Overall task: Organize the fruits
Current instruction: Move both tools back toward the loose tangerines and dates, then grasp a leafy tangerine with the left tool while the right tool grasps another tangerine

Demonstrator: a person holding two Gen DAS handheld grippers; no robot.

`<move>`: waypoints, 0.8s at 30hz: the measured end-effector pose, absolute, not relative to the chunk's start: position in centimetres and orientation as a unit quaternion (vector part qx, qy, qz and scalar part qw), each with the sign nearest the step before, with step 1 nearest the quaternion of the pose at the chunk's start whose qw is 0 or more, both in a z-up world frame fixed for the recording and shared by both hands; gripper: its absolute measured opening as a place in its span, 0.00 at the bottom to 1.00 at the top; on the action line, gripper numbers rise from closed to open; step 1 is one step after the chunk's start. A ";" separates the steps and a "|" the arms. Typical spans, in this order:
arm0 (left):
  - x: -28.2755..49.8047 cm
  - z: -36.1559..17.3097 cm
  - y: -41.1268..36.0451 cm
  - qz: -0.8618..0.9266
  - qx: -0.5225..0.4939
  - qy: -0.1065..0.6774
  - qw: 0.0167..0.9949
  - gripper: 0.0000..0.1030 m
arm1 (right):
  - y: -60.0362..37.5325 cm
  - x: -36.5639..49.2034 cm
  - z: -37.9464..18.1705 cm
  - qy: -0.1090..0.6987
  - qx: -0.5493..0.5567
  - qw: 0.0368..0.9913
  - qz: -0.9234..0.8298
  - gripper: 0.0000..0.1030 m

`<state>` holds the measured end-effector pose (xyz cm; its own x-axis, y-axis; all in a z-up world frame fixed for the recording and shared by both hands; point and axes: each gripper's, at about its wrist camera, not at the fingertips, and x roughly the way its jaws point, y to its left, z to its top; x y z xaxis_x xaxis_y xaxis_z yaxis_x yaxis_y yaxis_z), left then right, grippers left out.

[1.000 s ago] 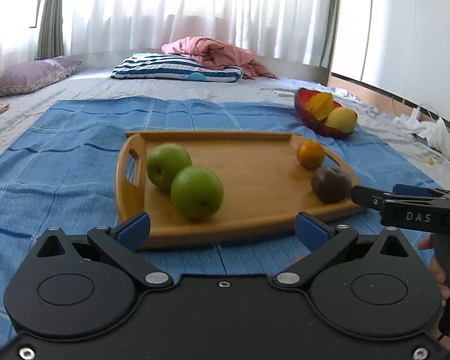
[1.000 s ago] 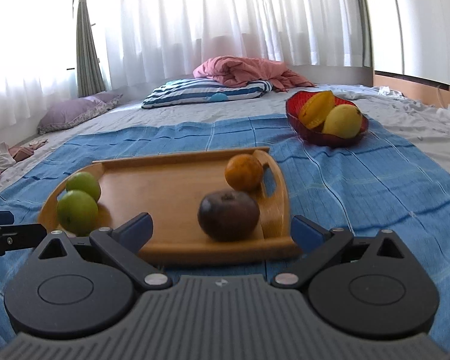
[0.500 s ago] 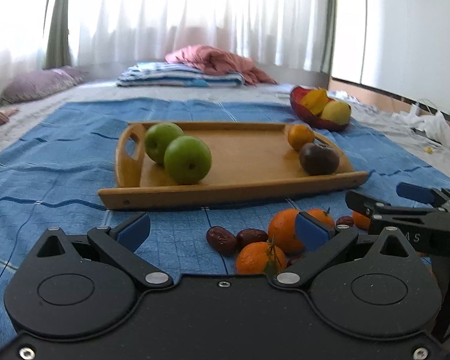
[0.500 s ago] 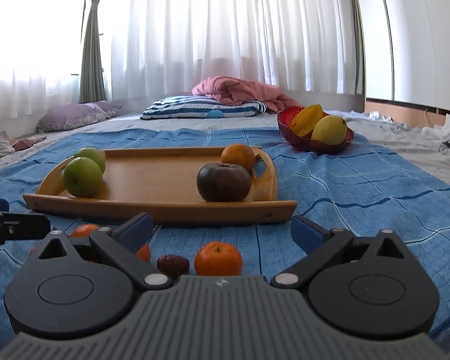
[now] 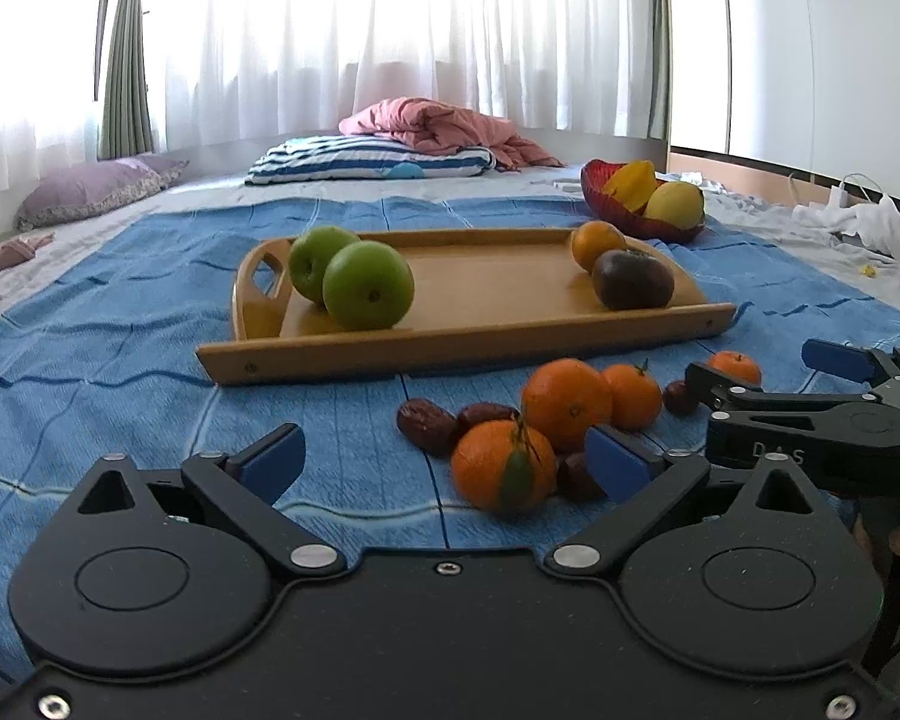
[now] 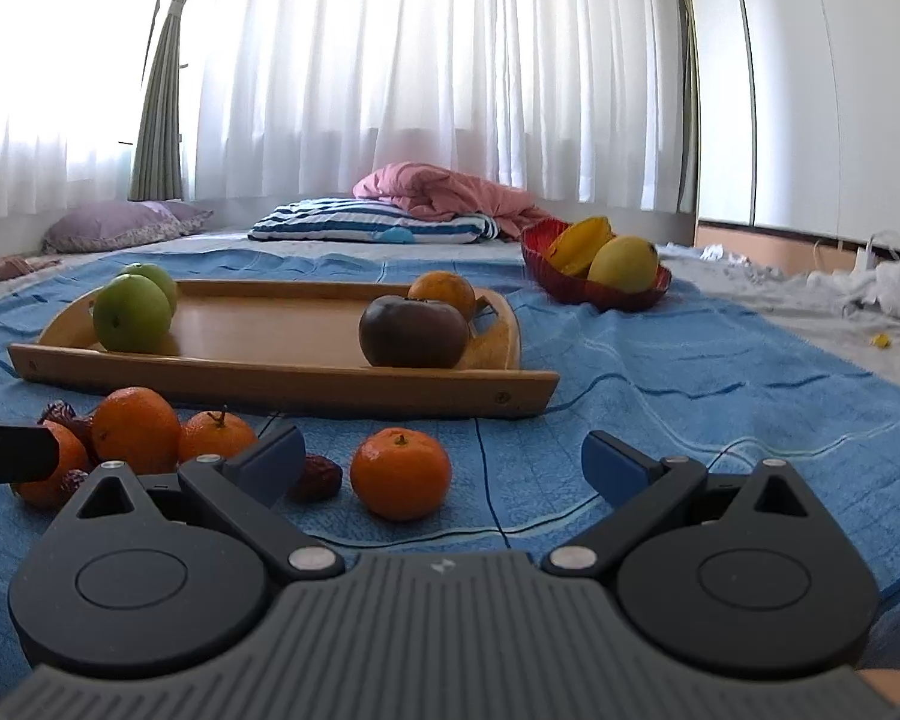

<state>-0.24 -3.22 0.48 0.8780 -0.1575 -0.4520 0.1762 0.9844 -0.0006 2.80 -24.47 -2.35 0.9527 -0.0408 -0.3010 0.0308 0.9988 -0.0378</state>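
On blue blanket [image 5: 120,324] by curtained window [image 6: 426,60]: wooden tray [image 5: 480,300], both grippers' jaws released, empty.

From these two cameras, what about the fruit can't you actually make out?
- Left view: a date is partly hidden behind the left gripper's finger and a tangerine.
- Right view: the dates at the left edge are partly covered by tangerines and the left gripper, so they can't be counted.
- Right view: the far apple is mostly behind the near one.
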 end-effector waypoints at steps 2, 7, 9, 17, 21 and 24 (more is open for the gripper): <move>-0.2 0.3 -3.2 -0.088 0.013 0.235 0.968 0.95 | -24.4 2.8 -2.4 0.152 -0.021 0.988 -0.015 1.00; -0.3 0.2 -3.4 -0.094 0.016 0.242 0.966 0.73 | -24.6 3.1 -2.3 0.153 -0.009 0.988 -0.015 1.00; -0.3 0.2 -3.5 -0.094 0.016 0.244 0.965 0.72 | -24.7 3.1 -2.4 0.154 -0.002 0.988 -0.016 0.99; -0.3 0.3 -3.9 -0.095 0.013 0.247 0.964 0.53 | -25.0 3.0 -2.6 0.153 0.005 0.988 -0.014 0.91; -0.5 0.4 -4.6 -0.091 0.025 0.242 0.966 0.46 | -25.1 3.0 -2.6 0.154 0.016 0.988 -0.011 0.85; -0.7 0.6 -4.7 -0.094 0.018 0.243 0.965 0.32 | -25.3 3.0 -2.7 0.155 0.023 0.988 -0.010 0.76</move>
